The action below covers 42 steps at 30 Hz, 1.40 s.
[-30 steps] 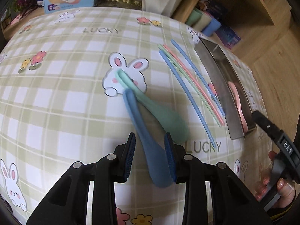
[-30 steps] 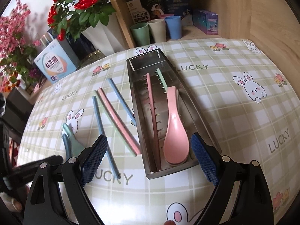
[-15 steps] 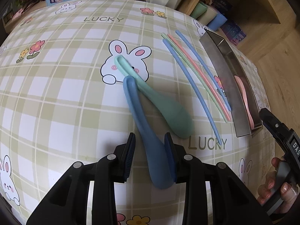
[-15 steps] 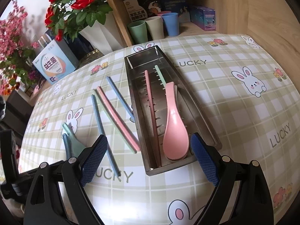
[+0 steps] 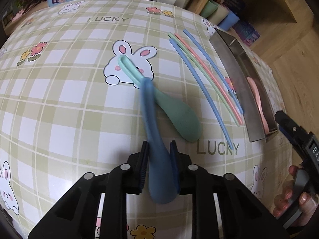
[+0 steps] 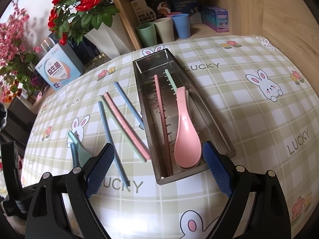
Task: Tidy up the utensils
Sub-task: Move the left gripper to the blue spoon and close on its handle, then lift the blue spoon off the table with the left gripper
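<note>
My left gripper (image 5: 158,165) is shut on the bowl end of a blue spoon (image 5: 153,131), which is blurred and lifted, its handle tip over the green spoon (image 5: 175,109) lying on the table. Several chopsticks (image 5: 207,83) in blue, green and pink lie to the right. The steel utensil tray (image 6: 211,111) holds a pink spoon (image 6: 186,137), a dark pink chopstick (image 6: 162,115) and a green chopstick (image 6: 170,78). My right gripper (image 6: 157,168) is open and empty, held above the tray's near end.
Cups (image 6: 163,29), boxes and a wooden shelf stand behind the tray. A flower vase (image 6: 103,37) and a box (image 6: 57,69) stand at the table's far edge. The checked tablecloth (image 6: 259,129) stretches right of the tray.
My left gripper has closed on the blue spoon and lifted it, swinging its handle right over the green spoon. My right gripper has stayed open with little movement.
</note>
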### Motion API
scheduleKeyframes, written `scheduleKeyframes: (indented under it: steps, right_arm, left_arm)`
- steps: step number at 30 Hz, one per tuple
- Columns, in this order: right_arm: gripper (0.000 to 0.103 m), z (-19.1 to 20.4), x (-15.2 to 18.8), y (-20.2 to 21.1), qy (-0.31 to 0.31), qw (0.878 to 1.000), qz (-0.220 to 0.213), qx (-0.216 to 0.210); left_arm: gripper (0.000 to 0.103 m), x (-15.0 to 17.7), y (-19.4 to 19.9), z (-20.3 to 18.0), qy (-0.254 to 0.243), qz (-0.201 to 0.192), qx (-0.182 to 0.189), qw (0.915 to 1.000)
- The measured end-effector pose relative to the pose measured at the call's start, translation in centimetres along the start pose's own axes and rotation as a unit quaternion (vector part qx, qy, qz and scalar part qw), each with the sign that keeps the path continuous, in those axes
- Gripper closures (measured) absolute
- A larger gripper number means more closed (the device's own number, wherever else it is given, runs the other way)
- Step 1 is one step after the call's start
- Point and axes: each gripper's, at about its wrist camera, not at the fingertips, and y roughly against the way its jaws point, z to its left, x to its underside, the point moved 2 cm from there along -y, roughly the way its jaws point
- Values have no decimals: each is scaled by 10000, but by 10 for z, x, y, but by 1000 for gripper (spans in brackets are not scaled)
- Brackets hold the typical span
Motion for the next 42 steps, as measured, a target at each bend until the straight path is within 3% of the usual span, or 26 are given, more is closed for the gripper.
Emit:
scheduleKeyframes:
  steps: [4, 22, 35, 42]
  right_arm:
    - [16, -1, 0, 0, -53, 10000, 1, 8]
    - [16, -7, 4, 0, -165, 9999, 33, -16]
    - [16, -13, 5, 0, -245, 9997, 47, 22]
    - [16, -17, 4, 0, -308, 9995, 40, 32]
  left_arm:
    - [89, 0, 6, -2, -14, -14, 73, 10000]
    - [89, 7, 9, -40, -614, 105, 577, 9964]
    - [89, 8, -7, -76, -1128, 192, 943, 9889]
    - [88, 5, -9, -69, -1007, 146, 894, 9908]
